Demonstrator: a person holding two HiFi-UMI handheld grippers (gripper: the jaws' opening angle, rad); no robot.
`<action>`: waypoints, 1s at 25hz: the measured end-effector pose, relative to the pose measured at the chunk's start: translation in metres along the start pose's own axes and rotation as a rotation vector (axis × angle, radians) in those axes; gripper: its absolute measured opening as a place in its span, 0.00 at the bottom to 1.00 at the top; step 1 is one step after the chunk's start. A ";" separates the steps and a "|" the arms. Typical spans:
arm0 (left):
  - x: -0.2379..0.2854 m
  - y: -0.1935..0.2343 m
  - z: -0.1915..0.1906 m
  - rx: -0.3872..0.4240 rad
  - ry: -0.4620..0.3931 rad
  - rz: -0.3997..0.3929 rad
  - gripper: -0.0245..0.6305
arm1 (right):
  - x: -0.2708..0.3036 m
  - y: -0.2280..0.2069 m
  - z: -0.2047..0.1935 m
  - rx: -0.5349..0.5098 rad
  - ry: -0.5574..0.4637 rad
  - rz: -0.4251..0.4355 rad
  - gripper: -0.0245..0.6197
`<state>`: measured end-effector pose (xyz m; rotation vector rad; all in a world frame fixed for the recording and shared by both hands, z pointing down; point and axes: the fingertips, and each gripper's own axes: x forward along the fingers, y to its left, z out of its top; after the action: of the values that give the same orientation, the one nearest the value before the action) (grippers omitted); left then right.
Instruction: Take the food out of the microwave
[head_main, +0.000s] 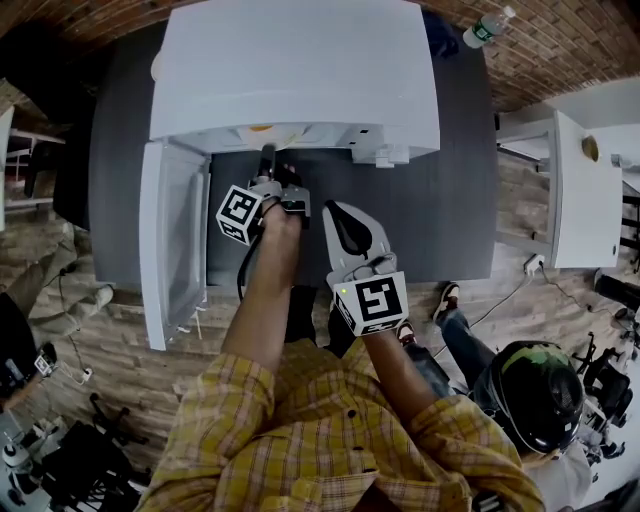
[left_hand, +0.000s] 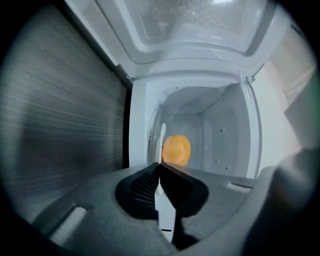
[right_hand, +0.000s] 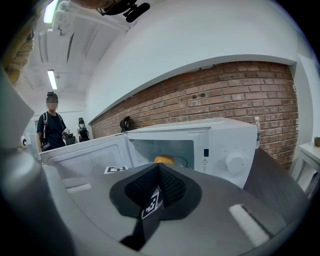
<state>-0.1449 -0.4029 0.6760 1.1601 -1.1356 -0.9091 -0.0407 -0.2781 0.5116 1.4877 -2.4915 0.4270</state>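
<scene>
A white microwave (head_main: 300, 70) stands toward the far edge of a dark grey table (head_main: 450, 200). Its door (head_main: 170, 250) is swung fully open to the left, out over the table's front edge. The person's left forearm, in a yellow plaid sleeve, stretches straight ahead and puts the left gripper (head_main: 267, 158) at the mouth of the oven cavity, turned on its side. Its jaws are pressed together on the near rim of a thin white plate (left_hand: 162, 137). The right gripper (head_main: 335, 212) is held back beside it over the bare table in front of the oven, pointed at the opening. Its jaws are closed with nothing between them. The round orange food (left_hand: 176, 149) sits on the plate inside the cavity, just beyond the left jaw tips. A clear water bottle (head_main: 487, 27) stands at the table's far right corner, well apart from the microwave. Nothing lies between the grippers and the opening.
</scene>
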 end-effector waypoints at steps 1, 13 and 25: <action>0.000 -0.001 0.000 0.004 0.001 -0.001 0.05 | 0.000 -0.001 0.000 -0.001 0.000 -0.001 0.05; -0.005 -0.007 -0.001 -0.037 -0.001 -0.026 0.04 | -0.005 -0.004 0.005 -0.004 -0.005 -0.003 0.05; -0.027 -0.017 -0.002 -0.054 -0.012 -0.081 0.04 | -0.009 -0.002 0.006 -0.008 -0.010 0.006 0.05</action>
<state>-0.1485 -0.3795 0.6541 1.1646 -1.0739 -1.0044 -0.0345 -0.2738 0.5035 1.4839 -2.5029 0.4117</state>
